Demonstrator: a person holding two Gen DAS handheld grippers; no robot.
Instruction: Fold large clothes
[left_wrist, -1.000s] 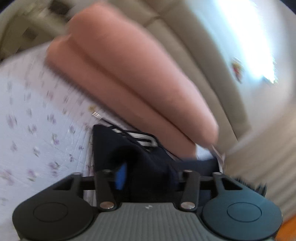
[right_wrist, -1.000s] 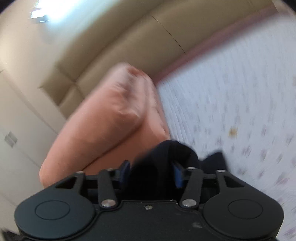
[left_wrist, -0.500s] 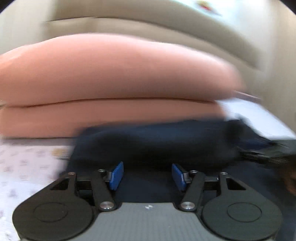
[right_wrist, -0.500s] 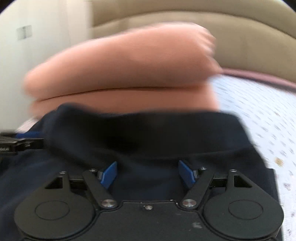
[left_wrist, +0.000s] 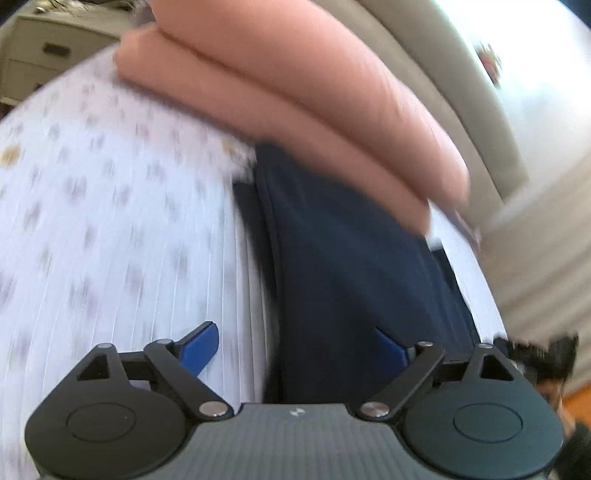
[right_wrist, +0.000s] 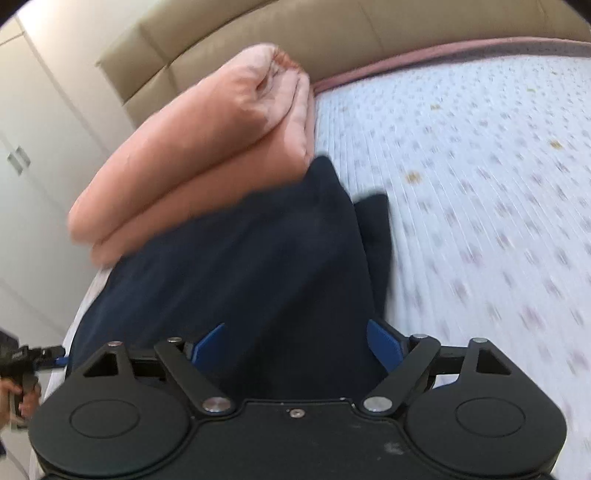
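Both my left gripper (left_wrist: 295, 345) and right gripper (right_wrist: 297, 341) are spread, pinching nothing; the navy garment (right_wrist: 240, 266) lies folded at the bed (right_wrist: 480, 184) edge beside the pink quilt (right_wrist: 207, 147), so I'd smooth creases gently

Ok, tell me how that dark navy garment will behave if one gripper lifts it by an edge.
The navy garment will likely sag and unfold: it lies in soft, rounded layers on the bedsheet, so it looks floppy. It probably weighs little for its spread, though several stacked layers may drag. Pushed, it would likely bunch against the pink folded quilt rather than slide.
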